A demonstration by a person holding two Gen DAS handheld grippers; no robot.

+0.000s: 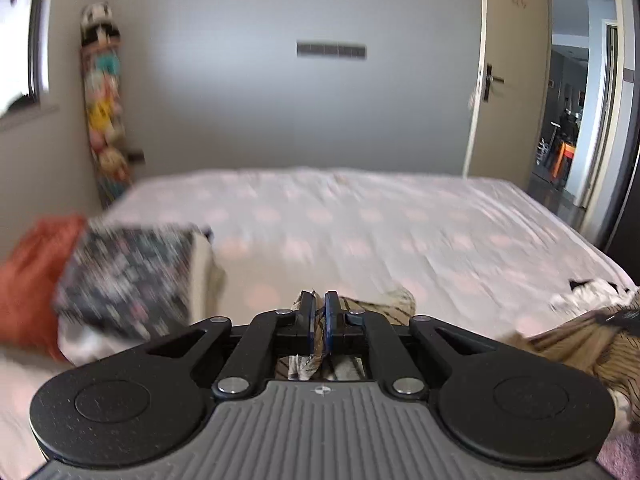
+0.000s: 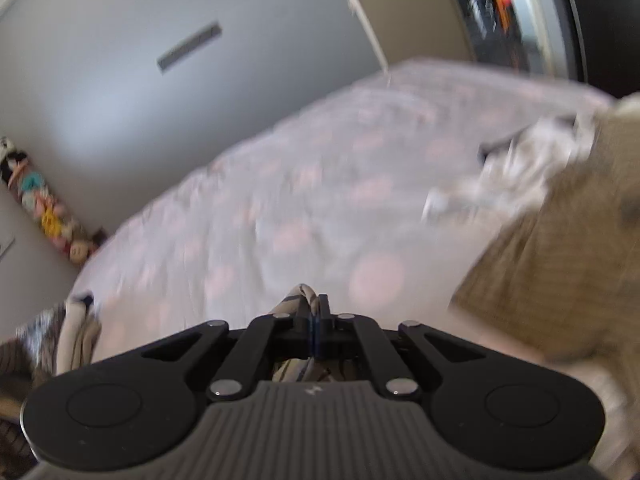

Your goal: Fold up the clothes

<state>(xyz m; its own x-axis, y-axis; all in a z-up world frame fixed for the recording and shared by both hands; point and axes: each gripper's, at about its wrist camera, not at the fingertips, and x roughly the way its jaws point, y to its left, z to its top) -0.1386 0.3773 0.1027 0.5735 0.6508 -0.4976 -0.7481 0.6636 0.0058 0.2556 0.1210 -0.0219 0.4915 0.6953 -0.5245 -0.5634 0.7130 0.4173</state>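
Both grippers [image 1: 319, 300] [image 2: 316, 306] pinch striped garment [image 1: 394, 300].

No words, numbers or brand names can be read in either view. The left gripper [image 1: 319, 322] carries only a small compass-like emblem on its grey ribbed housing (a mark, not lettering), and the right gripper [image 2: 314, 330] shows a similar small mark, blurred beyond reading.

Grey wall [image 1: 248, 92], dotted bed [image 1: 360, 232], open door [image 1: 508, 72]
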